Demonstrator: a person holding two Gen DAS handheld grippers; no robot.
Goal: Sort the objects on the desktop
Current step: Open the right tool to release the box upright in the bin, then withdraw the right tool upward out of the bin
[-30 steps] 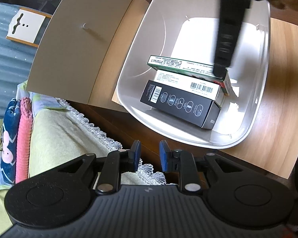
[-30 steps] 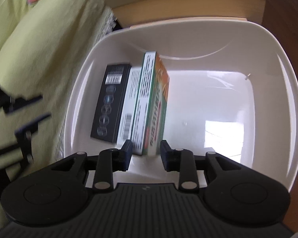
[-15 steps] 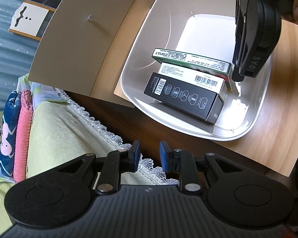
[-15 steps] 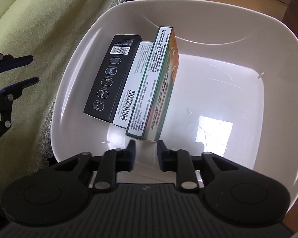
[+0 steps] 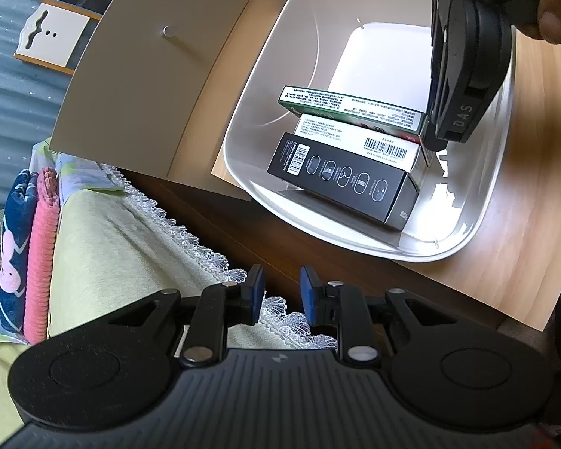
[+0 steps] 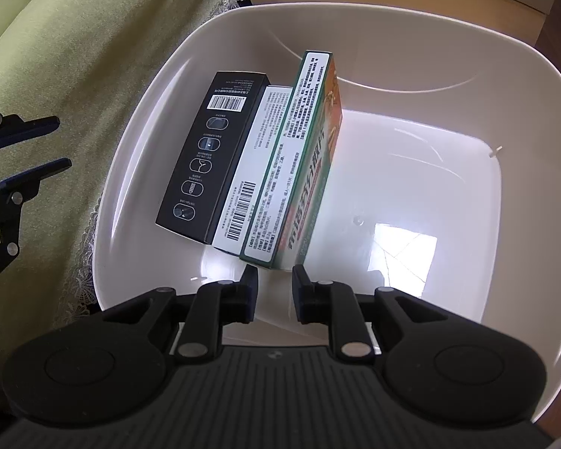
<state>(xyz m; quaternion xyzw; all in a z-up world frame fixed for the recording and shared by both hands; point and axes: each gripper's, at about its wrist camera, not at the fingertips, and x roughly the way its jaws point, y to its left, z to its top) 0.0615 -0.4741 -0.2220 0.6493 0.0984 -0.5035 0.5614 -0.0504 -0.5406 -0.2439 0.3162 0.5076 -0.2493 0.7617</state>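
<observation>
1. A white plastic basin (image 5: 250, 142) sits on a light wooden desktop (image 5: 535, 224), beside a beige panel with a small knob (image 5: 167, 30); a yellow-green cloth with a lace edge (image 5: 104, 232) and folded pink and blue towels (image 5: 30, 247) lie off to the side
2. Three boxes stand on edge, pressed side by side in the basin: a black box (image 6: 209, 157), a white box with a barcode (image 6: 250, 172) and a green box (image 6: 299, 164), the green one leaning against the white
3. The right gripper (image 6: 275, 284) hovers above the basin just short of the green box's near end, jaws narrowly apart and holding nothing
4. The left gripper (image 5: 282, 293) hangs over the cloth's edge, well apart from the basin, jaws narrowly apart and empty
5. In the left wrist view the right gripper's body hides the boxes' far ends; box print is too small to read
</observation>
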